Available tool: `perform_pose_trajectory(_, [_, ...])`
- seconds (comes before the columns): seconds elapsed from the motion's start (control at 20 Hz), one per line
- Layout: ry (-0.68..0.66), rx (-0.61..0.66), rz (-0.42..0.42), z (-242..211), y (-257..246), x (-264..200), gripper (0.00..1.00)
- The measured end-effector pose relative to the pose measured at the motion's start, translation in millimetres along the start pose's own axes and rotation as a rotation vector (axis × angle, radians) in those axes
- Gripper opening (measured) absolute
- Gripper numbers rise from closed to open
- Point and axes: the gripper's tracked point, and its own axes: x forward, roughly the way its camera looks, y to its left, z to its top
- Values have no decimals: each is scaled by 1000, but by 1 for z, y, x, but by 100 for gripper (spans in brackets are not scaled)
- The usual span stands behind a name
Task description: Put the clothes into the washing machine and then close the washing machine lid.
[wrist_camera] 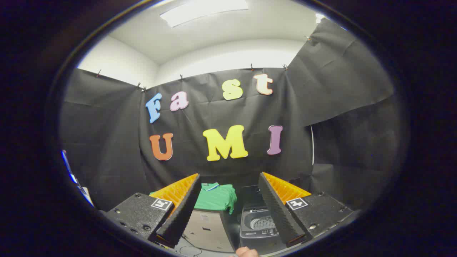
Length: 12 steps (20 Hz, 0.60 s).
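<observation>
Jaws wide apart; green shirt [216, 197] beyond, beside open washing machine [259, 225].

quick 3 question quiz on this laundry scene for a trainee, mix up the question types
1. True or false: the gripper is shut on the green shirt.
2. Multiple choice: the washing machine lid is A) open, drum showing B) closed C) holding the shirt.
3. Fill in: the folded shirt lies on top of a ___, beside the machine.

Key
1. False: the fingers are spread wide with nothing between them; the shirt lies beyond them.
2. A
3. Box: the pale box left of the washing machine.
</observation>
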Motion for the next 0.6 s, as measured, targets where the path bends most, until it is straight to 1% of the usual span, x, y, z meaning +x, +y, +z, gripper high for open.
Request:
perform_pose_trajectory(0.25, [11, 7, 41, -1, -5, 1, 100])
perform_pose_trajectory(0.6, [1, 27, 12, 3, -20, -3, 100])
